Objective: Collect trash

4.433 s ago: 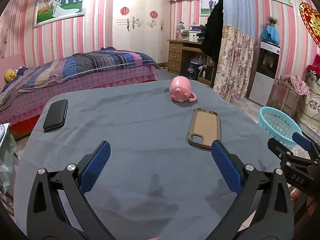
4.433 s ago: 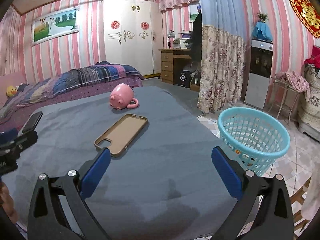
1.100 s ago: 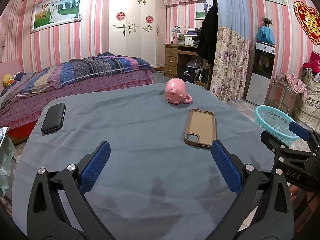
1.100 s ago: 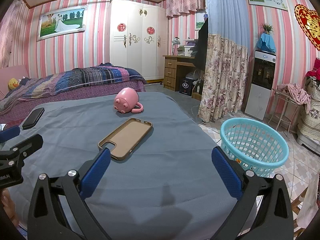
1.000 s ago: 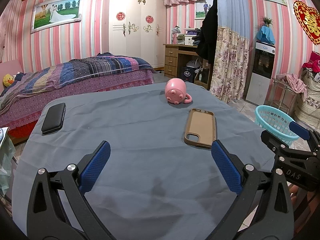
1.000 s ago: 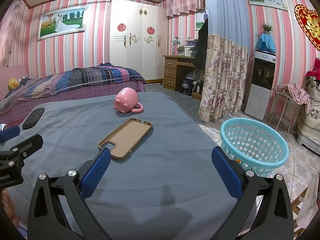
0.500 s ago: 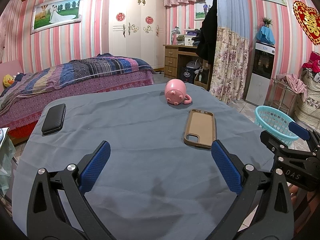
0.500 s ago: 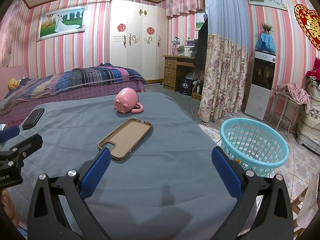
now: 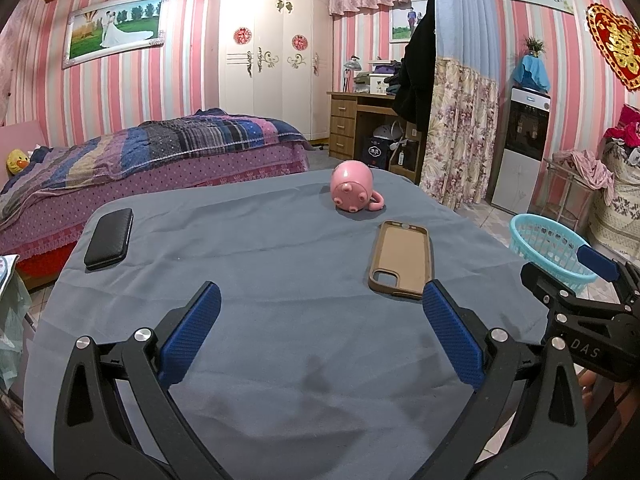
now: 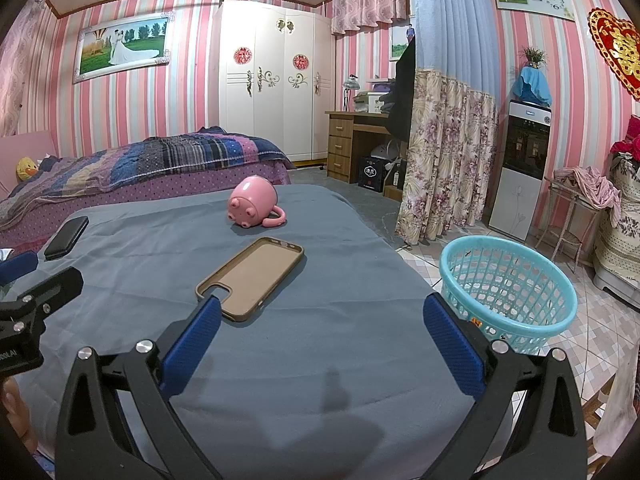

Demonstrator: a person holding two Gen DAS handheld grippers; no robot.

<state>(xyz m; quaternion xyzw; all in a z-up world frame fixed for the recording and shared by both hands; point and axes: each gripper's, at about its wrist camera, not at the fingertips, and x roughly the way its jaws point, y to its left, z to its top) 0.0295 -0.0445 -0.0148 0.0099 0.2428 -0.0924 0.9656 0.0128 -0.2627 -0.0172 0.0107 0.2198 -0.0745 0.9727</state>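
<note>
The left tongs (image 9: 320, 332) hang released above the near part of the table (image 9: 280, 264), their ribbed blue pads (image 9: 190, 334) spread wide with nothing between them. The right tongs (image 10: 320, 336) are likewise spread and empty, black angular arms ending in textured blue pads (image 10: 454, 350).

The table wears a soft, slightly creased grey-blue cloth. Just ahead of the right tongs' left pad lies a tan phone case (image 10: 250, 278), flat, inner side up, rounded corners and a camera cutout at its near end. Farther ahead a glossy pink pig-shaped mug (image 10: 252, 200) lies on its side, curled handle to the right. Far left of the left tongs rests a black textured rectangular case (image 9: 109, 238). To the right of the right tongs, on the tiled floor, stands a round turquoise plastic lattice basket (image 10: 508, 288).
</note>
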